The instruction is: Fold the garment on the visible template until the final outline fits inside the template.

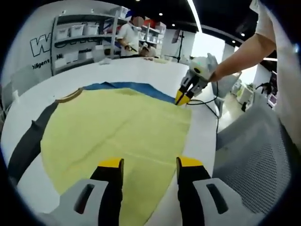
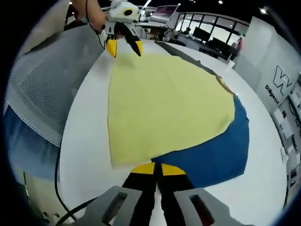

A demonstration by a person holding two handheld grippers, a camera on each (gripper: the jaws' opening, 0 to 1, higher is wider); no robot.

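Note:
A yellow garment (image 1: 117,132) (image 2: 164,103) lies spread flat on the white table (image 1: 141,70), with a blue layer (image 1: 127,86) (image 2: 211,155) showing beyond one edge and a brown-trimmed collar (image 1: 70,95). A dark strip (image 1: 26,146) (image 2: 188,54) runs along one side of it. My left gripper (image 1: 150,164) (image 2: 124,48) hovers open over the garment's near edge, holding nothing. My right gripper (image 2: 158,169) (image 1: 184,98) is shut on the garment's edge where yellow meets blue.
A grey mesh chair (image 1: 254,155) (image 2: 42,89) stands against the table's side. A black cable (image 1: 211,106) trails off the table. A person (image 1: 129,35) stands by white shelves (image 1: 80,42) at the back. Desks with monitors (image 2: 207,37) stand beyond the table.

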